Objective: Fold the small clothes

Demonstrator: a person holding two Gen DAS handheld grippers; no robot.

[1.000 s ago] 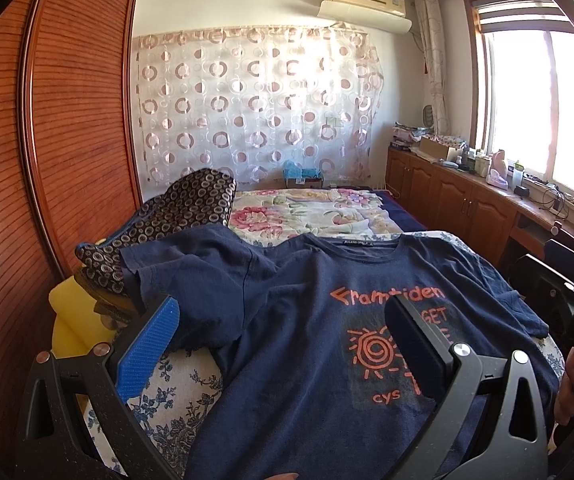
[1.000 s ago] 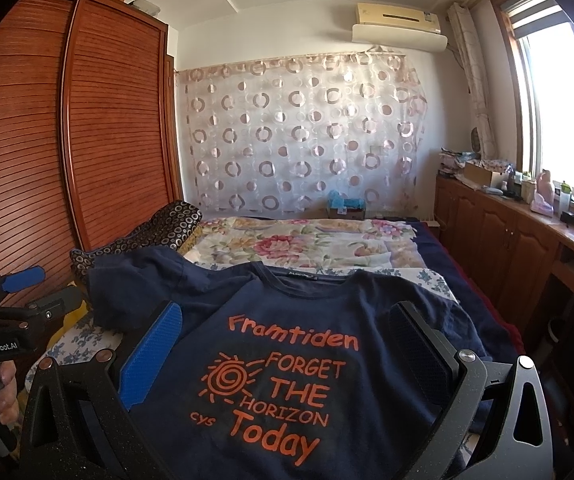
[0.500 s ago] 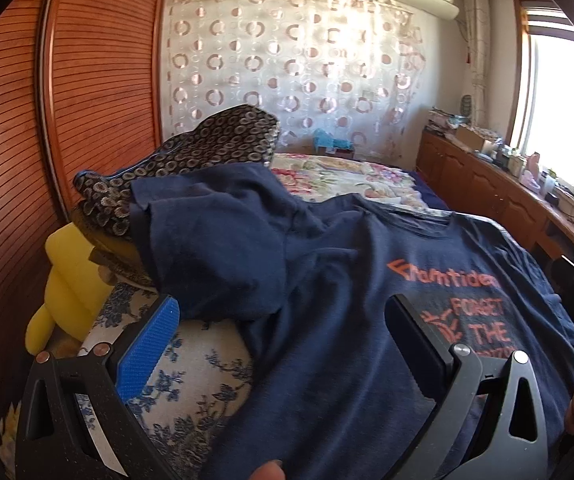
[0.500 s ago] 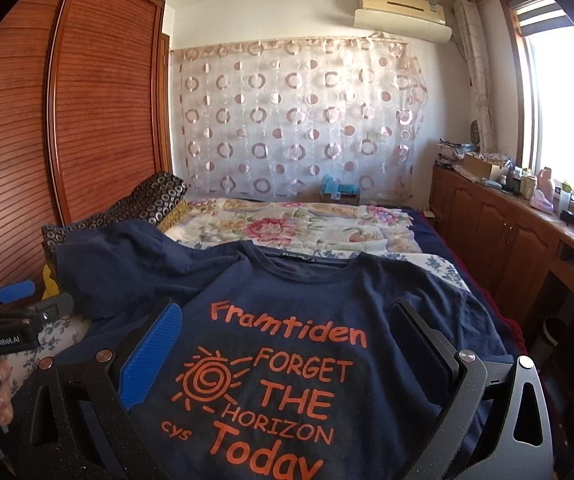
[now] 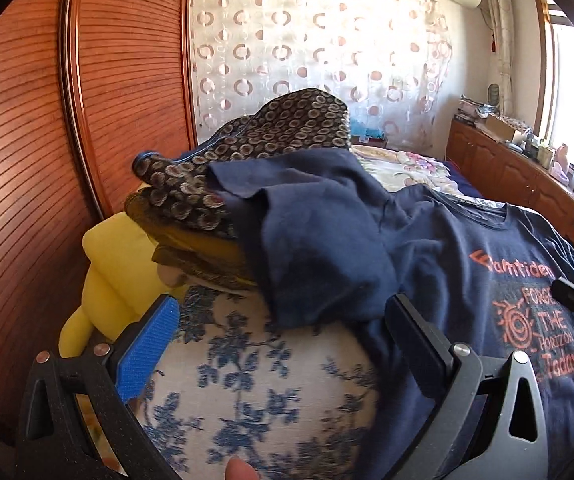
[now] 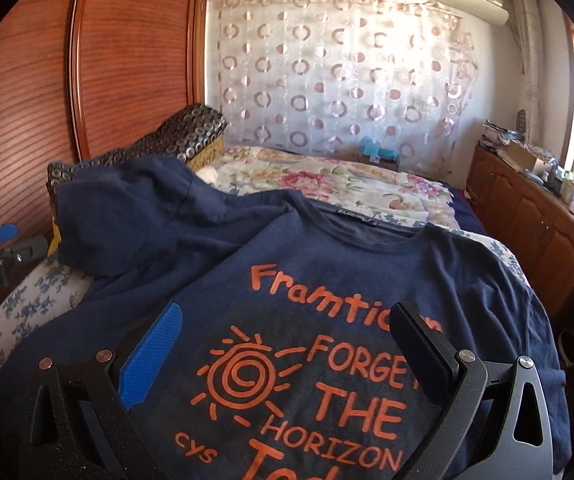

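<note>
Sunlit and cluttered, the bedroom has a wooden wardrobe [image 5: 27, 128] along one side and a circle-patterned curtain [image 6: 339, 76] at the far end; the work surface is a bed with a blue-floral sheet [image 5: 255, 380].

A navy T-shirt [image 6: 327, 280] with orange lettering lies face up on that sheet, directly ahead of and beneath the right gripper [image 6: 285, 348]. Its jaws stand wide apart over the print and hold nothing. The left gripper [image 5: 287, 344] is just as wide open and empty, hanging over bare sheet with the shirt's sleeve [image 5: 319, 248] just ahead of its fingertips.

That sleeve is the risk. It is not flat — it is bunched and draped up against a pile of dark ring-patterned fabric [image 5: 271, 140] stacked on something yellow [image 5: 115, 264] ahead and to the left of the left gripper. In my judgement, a pinch taken there could catch several layers at once, or the patterned cloth with it, and drag the pile onto the shirt. A pull on the sleeve alone may also skew the body, so the fold would come out crooked. The soft cotton will likely slip from a shallow bite.

As for containers, none is close enough to matter. A cardboard box [image 6: 521, 156] sits on the cabinet far off to the right, and its contents cannot be made out.
</note>
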